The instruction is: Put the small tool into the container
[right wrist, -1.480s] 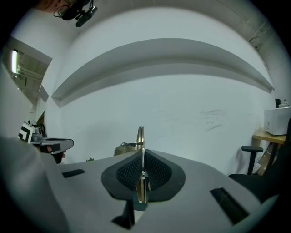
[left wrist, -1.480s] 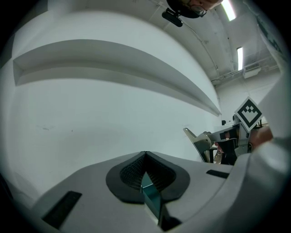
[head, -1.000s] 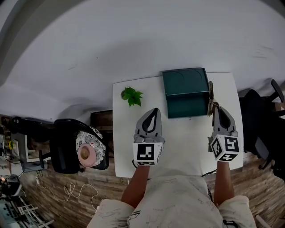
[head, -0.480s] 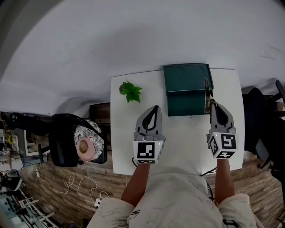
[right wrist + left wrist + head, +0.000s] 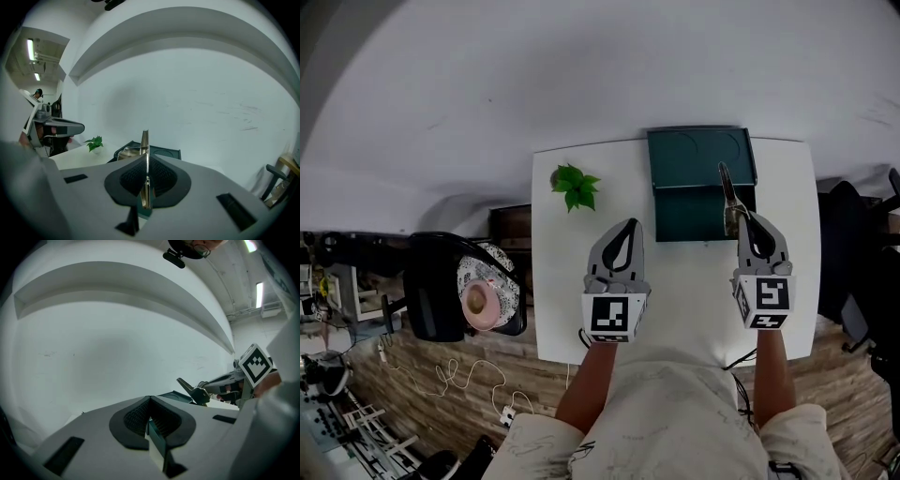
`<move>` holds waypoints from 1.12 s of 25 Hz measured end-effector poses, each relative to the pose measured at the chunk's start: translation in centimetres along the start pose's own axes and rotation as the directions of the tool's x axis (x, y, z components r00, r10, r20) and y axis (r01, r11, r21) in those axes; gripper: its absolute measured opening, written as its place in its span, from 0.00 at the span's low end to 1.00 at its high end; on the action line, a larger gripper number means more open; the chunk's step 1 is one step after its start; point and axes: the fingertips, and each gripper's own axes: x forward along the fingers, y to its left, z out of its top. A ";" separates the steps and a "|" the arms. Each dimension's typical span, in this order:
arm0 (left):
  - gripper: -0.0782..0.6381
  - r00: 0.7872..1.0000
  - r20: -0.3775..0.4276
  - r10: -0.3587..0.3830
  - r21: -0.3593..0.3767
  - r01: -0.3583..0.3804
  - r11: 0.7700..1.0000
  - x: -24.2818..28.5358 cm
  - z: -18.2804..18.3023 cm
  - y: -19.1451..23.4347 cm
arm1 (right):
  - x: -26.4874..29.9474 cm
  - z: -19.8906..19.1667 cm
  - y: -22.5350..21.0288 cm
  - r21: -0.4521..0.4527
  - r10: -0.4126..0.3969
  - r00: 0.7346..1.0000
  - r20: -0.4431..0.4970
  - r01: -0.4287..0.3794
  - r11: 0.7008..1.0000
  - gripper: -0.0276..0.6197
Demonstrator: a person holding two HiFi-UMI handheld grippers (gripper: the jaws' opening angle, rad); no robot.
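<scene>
White tabletop (image 5: 684, 281) stands against a pale wall, with a dark green container (image 5: 698, 155) at its far edge and a small potted plant (image 5: 575, 186) to the left of it. The right gripper (image 5: 748, 217) is clamped on the small tool (image 5: 728, 192), a thin metal piece whose free end lies over the container's right part. The left gripper (image 5: 628, 225) hangs above the bare tabletop near the container's front left corner, jaws together with nothing between them.

The container (image 5: 698, 159) is dark teal, the small tool (image 5: 727, 193) brassy.
</scene>
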 end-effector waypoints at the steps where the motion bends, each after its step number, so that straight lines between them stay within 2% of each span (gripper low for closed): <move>1: 0.12 1.000 -0.003 -0.001 0.000 0.001 1.000 0.1 -0.1 0.0 | 0.2 -0.2 0.2 -0.012 0.004 1.000 -0.005 -0.004 1.000 0.07; 14: 0.12 0.999 -0.028 -0.021 0.018 0.022 1.000 0.9 -0.9 -0.6 | 2.1 -2.2 2.5 -0.197 0.053 0.996 -0.076 -0.067 0.978 0.07; 20: 0.12 0.999 -0.034 -0.027 0.021 0.028 0.999 0.9 -1.0 -0.7 | 2.8 -3.6 3.7 -0.348 0.049 0.991 -0.127 -0.091 0.933 0.07; 28: 0.12 0.999 -0.040 -0.024 0.026 0.025 0.999 0.7 -1.2 -0.6 | 3.7 -5.1 4.8 -0.447 0.055 0.985 -0.163 -0.123 0.886 0.07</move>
